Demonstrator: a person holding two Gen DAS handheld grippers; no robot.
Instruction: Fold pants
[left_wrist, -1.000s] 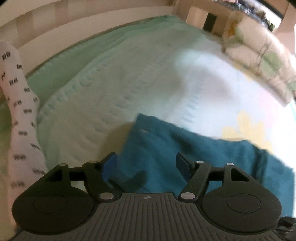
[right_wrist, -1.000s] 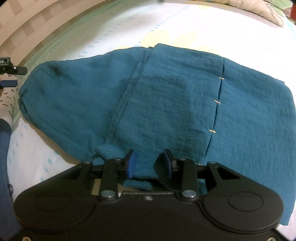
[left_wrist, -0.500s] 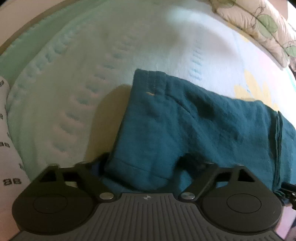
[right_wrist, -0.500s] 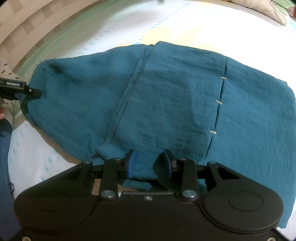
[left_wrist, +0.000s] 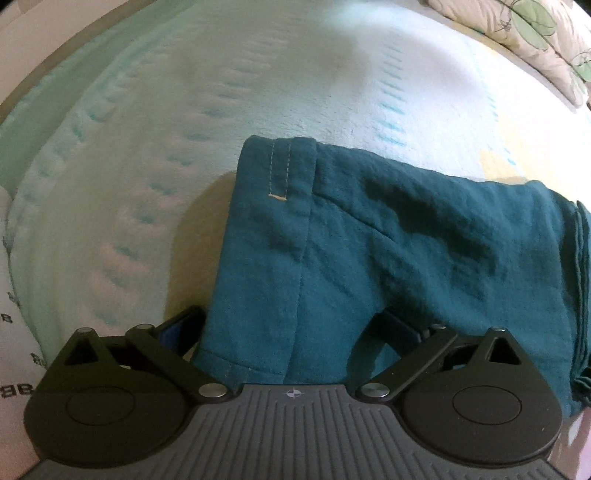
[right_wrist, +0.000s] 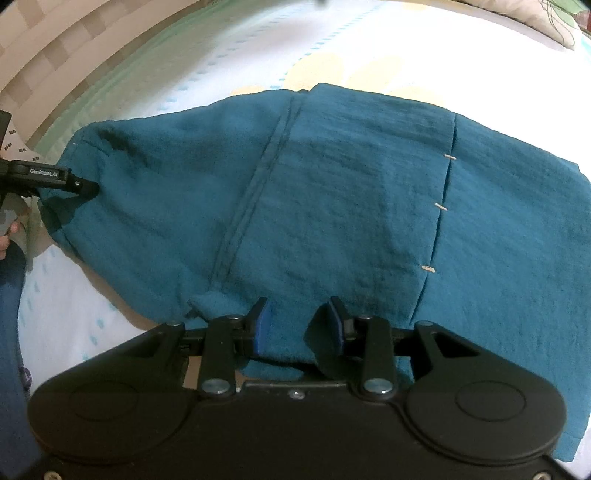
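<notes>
The teal pants lie spread on the bed, folded over with seams and small tan stitches showing. My left gripper is open wide with the waistband end of the pants lying between its fingers. It also shows in the right wrist view at the pants' left edge. My right gripper is partly open with the near hem of the pants between its blue pads, not pinched.
The bed has a pale green and white quilted cover. A floral pillow lies at the far right. A white patterned trouser leg of the person stands at the left edge. A wooden bed frame runs along the left.
My left gripper has moved forward over the pants' end, so the fabric now lies between its open fingers. The right gripper has stayed in place over the hem.
</notes>
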